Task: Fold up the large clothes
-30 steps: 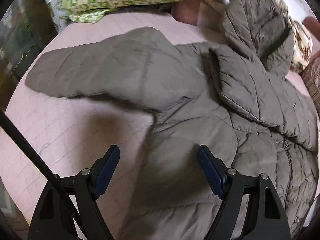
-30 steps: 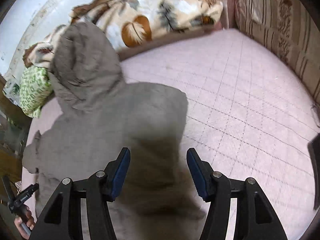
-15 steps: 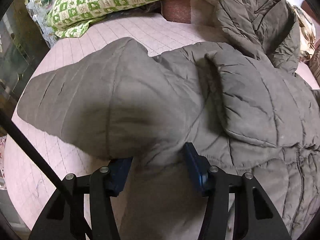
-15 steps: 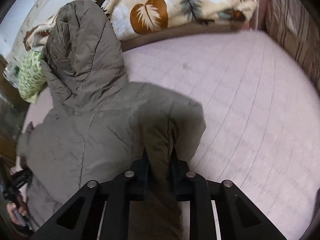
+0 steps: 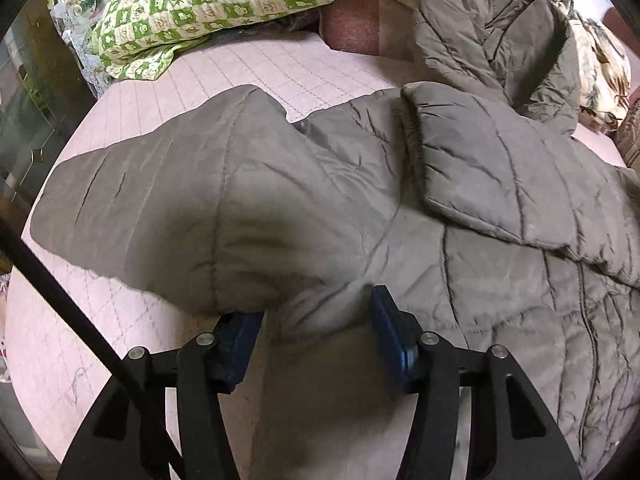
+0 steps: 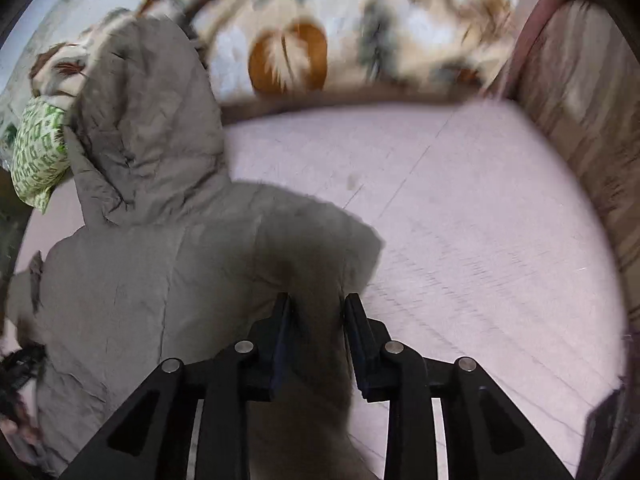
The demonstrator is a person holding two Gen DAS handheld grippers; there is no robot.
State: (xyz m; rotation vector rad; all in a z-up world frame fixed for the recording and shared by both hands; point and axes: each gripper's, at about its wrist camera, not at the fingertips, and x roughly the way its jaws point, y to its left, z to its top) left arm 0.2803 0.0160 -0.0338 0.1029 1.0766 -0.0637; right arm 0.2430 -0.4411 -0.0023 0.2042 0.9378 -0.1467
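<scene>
A large grey-brown quilted jacket (image 5: 460, 208) lies spread across a bed with a pale pink quilted cover (image 5: 132, 336). In the left wrist view one sleeve (image 5: 172, 208) stretches out to the left over the cover, its near edge puffed up and bulging just above the fingers, while the other sleeve (image 5: 520, 184) lies folded across the chest on the right. The hood (image 5: 488, 32) reaches to the far side, resting against a leaf-patterned blanket (image 6: 360, 36), and a green-and-white checked pillow (image 5: 208, 8) sits at the far left corner of the bed. The left hand-held gripper (image 5: 316, 344) stands fairly wide apart at the join of sleeve and body: jacket fabric fills the space between its blue pads (image 5: 390, 344), the left pad partly hidden under the bulge of the sleeve, and whether the pads press the cloth cannot be told. A thin black rod (image 5: 68, 304) crosses the lower left of that view. In the right wrist view, which is blurred, the right hand-held gripper (image 6: 316, 336) is drawn narrow, its fingers pinching a ridge of the jacket's right side that rises between them, near the edge where the jacket meets the bare cover (image 6: 480, 240). A striped brown cushion or headboard (image 6: 580, 128) borders the bed on the far right.
</scene>
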